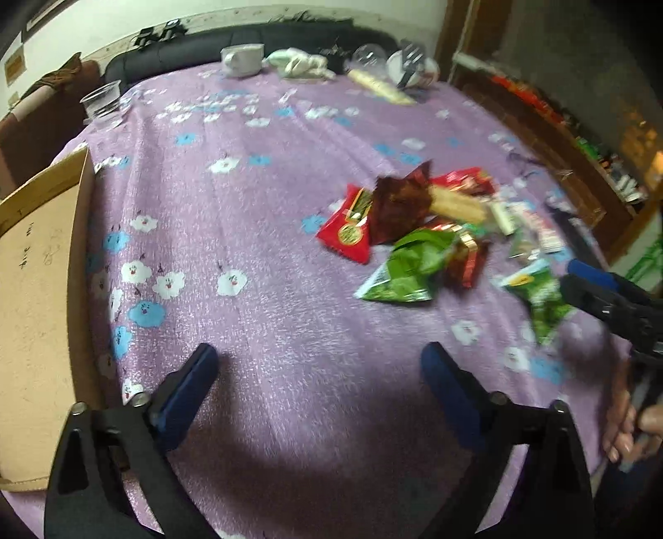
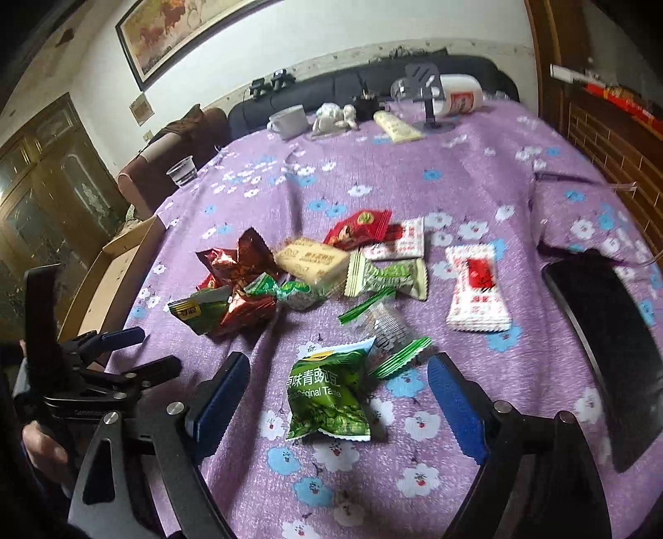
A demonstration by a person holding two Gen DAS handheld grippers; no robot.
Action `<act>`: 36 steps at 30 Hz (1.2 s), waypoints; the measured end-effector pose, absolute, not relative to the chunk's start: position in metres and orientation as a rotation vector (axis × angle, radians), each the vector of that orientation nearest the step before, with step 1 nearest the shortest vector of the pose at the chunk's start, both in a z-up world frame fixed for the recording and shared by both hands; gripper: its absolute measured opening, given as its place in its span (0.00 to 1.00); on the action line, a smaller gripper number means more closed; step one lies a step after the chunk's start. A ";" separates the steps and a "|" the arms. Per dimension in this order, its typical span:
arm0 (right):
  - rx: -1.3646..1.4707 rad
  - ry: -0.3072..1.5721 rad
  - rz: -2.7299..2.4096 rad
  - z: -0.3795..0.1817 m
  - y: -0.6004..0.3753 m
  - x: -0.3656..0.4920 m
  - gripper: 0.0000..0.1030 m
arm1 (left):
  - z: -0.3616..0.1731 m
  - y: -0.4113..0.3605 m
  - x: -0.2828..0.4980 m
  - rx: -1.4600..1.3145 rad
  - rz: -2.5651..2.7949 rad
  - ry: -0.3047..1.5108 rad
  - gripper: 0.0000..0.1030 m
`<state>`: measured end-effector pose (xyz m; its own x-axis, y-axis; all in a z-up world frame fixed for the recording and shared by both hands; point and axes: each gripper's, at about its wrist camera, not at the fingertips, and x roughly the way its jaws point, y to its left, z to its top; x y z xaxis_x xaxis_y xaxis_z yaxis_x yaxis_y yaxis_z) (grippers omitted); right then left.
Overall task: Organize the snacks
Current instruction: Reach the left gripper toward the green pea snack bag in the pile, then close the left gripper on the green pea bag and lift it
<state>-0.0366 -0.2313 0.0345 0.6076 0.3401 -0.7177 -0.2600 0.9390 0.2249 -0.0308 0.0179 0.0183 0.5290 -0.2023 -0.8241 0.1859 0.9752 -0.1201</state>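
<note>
Both my grippers, left [image 1: 317, 373] and right [image 2: 337, 383], gape empty; snacks [image 2: 315, 269] ahead lie unsorted, box [image 1: 37, 257] leftward apparently unfilled.

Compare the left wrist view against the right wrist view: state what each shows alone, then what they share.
Only the left wrist view shows the wooden shelf at the table's right and the cardboard box's face with handwriting.

Only the right wrist view shows the framed painting, the white packet with a red label and the dark tray.

Both show the purple tablecloth, the snack pile, the white mug, the plastic cup, and both grippers open: left, right.
</note>
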 end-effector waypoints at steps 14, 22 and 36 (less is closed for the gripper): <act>0.232 0.766 0.400 0.032 -0.255 -0.046 0.66 | 0.035 -0.030 -0.013 0.157 -0.368 0.885 0.67; 0.275 0.750 0.426 0.032 -0.261 -0.048 0.66 | 0.021 -0.036 0.007 0.157 -0.365 0.905 0.61; 0.199 0.826 0.446 0.025 -0.243 -0.045 0.68 | 0.024 -0.022 -0.003 0.033 -0.411 0.905 0.32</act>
